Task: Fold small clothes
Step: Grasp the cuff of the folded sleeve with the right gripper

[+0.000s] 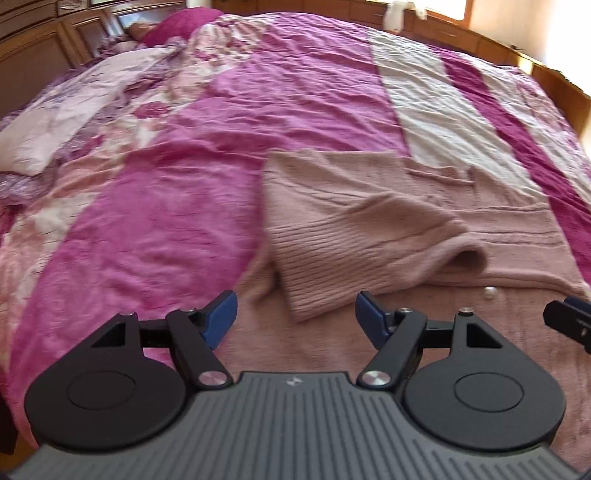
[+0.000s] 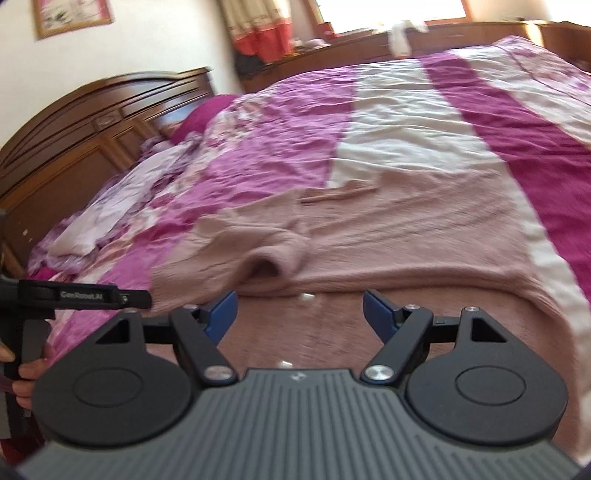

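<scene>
A: What do the two claws show?

B: The left gripper [image 1: 295,314] stands released, its blue pads [image 1: 221,317] spread wide with nothing between them. It hovers over the near hem of the pink knit sweater [image 1: 424,206]. The right gripper [image 2: 299,314] is likewise spread and empty, above the same garment.

A: Where does the sweater lie?

B: Flat on the bedspread [image 1: 155,206], near the bed's close edge. One ribbed sleeve [image 1: 343,251] is folded across the body, its open cuff [image 1: 469,258] facing the right gripper. A small white button [image 1: 490,291] sits on the knit just beyond the cuff.

A: What stands around the sweater?

B: In the right wrist view the left gripper's black body crosses the frame to the left of the sweater, with fingers of the person's hand [image 2: 26,373] on its handle. In the left wrist view the tip of the right gripper shows at the sweater's right edge. Nothing lies between either claw and the knit.

A: And the surface and room?

B: The bedspread is magenta, white and floral, rumpled. Beyond the sweater to the left stand a carved wooden headboard [image 2: 85,125] and a magenta pillow [image 2: 201,114]. Farther off are low wooden cabinets [image 2: 461,33], a red-and-cream curtain [image 2: 258,29] and a framed picture [image 2: 72,14].
</scene>
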`<state>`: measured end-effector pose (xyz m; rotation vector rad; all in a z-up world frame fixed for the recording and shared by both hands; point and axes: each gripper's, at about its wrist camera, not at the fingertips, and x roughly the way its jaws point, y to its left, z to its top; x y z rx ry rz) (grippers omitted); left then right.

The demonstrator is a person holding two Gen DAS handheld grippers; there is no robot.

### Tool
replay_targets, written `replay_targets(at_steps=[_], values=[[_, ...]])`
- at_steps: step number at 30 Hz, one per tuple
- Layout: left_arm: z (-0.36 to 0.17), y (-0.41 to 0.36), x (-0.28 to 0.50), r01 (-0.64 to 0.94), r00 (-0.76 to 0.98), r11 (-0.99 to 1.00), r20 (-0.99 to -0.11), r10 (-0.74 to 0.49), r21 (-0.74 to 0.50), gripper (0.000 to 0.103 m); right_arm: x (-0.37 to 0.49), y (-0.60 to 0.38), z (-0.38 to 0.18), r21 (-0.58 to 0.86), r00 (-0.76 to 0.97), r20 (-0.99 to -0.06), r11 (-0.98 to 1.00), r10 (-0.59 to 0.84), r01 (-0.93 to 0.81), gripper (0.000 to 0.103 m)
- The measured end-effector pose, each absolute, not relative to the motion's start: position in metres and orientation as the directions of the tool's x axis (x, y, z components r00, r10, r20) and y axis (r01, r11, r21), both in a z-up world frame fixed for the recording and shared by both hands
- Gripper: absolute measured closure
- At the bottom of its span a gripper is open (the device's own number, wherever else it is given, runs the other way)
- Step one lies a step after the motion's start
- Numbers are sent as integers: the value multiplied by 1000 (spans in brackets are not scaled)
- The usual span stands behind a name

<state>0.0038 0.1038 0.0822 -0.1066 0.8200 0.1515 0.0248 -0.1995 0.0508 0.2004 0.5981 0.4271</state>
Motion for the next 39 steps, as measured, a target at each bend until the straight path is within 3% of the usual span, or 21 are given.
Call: replay_targets(at_steps=[16, 39], values=[[62, 157, -13, -301, 608, 953, -772, 184, -10, 25, 53, -90, 62, 268, 618, -512, 794, 597, -545, 26], [43, 199, -27, -403, 560, 915, -794, 237, -11, 25, 83, -15, 14, 239, 496, -630, 757, 598, -608, 30]])
